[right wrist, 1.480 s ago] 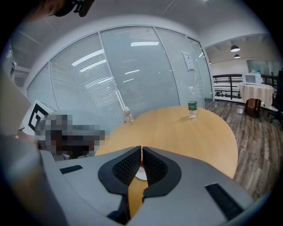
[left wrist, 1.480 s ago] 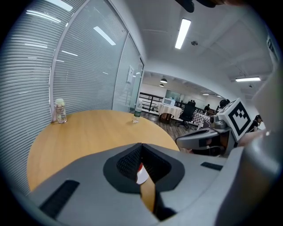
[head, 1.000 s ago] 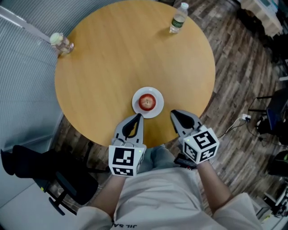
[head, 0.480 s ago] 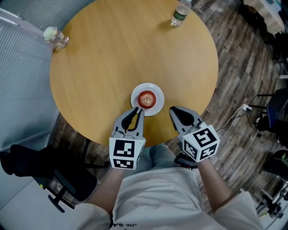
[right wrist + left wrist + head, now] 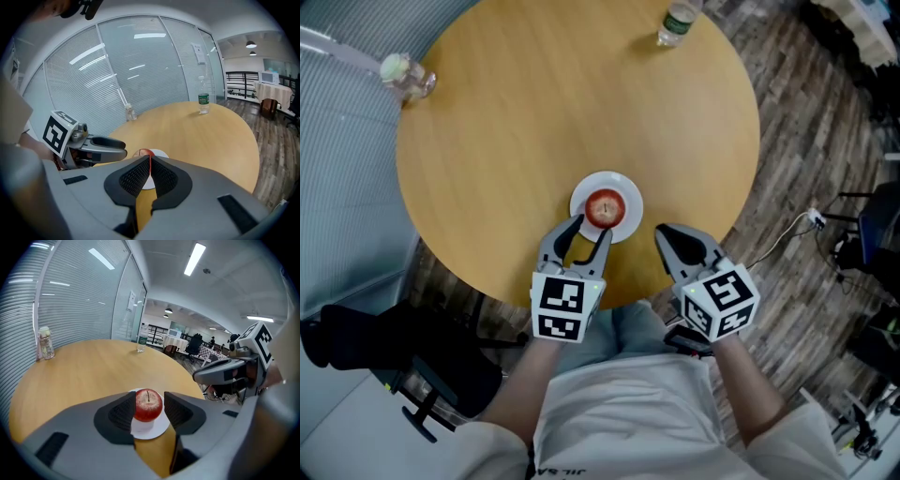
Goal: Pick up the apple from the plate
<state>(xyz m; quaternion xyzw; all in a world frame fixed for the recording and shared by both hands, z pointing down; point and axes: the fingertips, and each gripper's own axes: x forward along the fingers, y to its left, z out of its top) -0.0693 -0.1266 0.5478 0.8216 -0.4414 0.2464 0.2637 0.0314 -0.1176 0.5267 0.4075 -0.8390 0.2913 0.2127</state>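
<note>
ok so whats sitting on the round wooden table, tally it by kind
red apple: 1
white round plate: 1
clear plastic bottles: 2
total: 4

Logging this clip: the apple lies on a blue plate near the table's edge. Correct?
No: the plate is white, not blue, as the head view shows. The apple does lie on it near the table's edge.
</note>
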